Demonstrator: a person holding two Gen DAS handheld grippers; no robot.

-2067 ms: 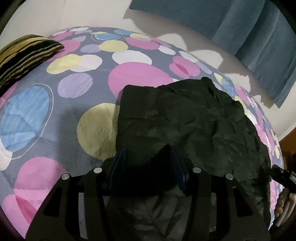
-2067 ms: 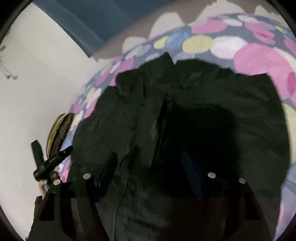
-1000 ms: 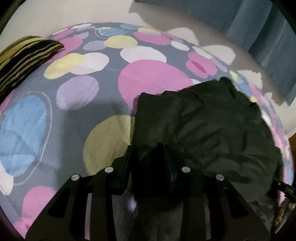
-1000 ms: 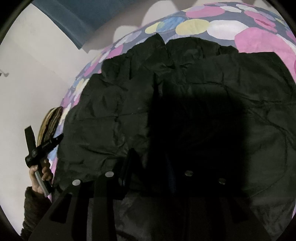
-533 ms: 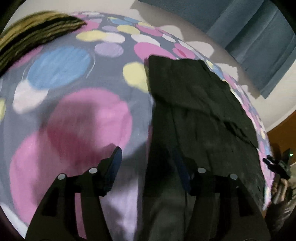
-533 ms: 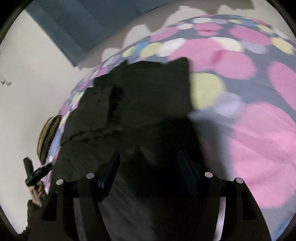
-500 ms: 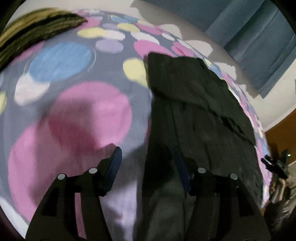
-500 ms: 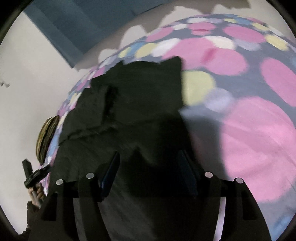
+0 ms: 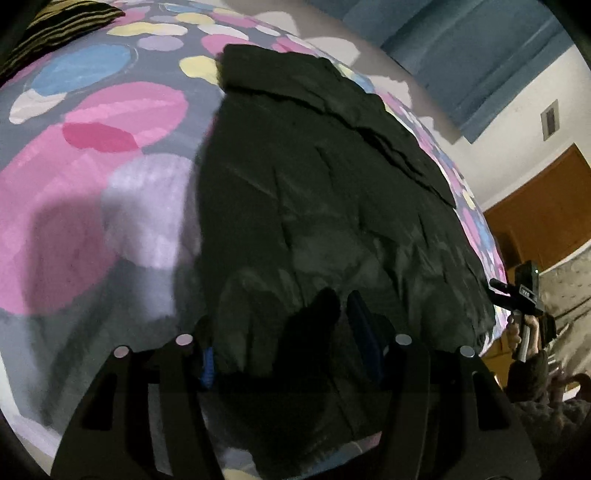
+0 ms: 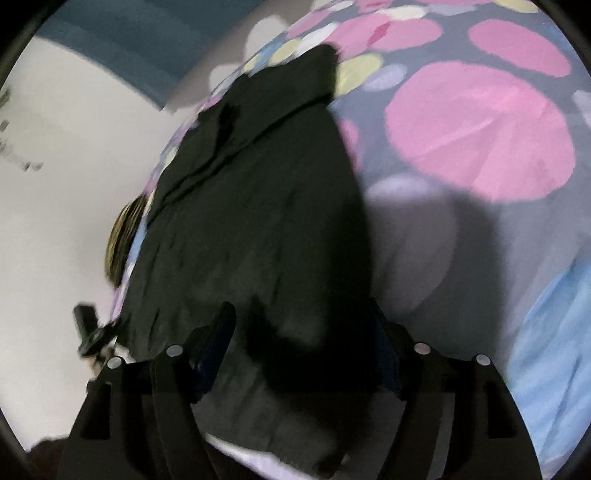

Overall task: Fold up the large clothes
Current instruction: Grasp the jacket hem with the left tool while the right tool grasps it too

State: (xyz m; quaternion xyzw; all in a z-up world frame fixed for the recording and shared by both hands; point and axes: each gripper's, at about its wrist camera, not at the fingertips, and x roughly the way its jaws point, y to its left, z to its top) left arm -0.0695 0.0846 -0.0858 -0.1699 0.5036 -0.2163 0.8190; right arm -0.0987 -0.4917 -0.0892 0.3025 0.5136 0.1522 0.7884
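A large black garment (image 9: 325,192) lies spread along the bed, one folded layer on its far part; it also fills the right wrist view (image 10: 258,221). My left gripper (image 9: 280,339) is open over the garment's near hem, fingers wide apart with cloth between them, not pinched. My right gripper (image 10: 303,339) is open over the other near corner, cloth lying between its fingers. The right gripper shows at the far right of the left wrist view (image 9: 521,291), held in a hand.
The bed sheet (image 9: 92,147) is grey with pink, blue and yellow circles. A striped pillow (image 9: 55,22) lies at the far left. Blue curtains (image 9: 461,44) hang behind the bed. A wooden door (image 9: 546,206) stands at right.
Both grippers closed on the folded garment about a second ago, pulled it out longer toward me, then opened. The garment now lies longer and flatter on the bed.
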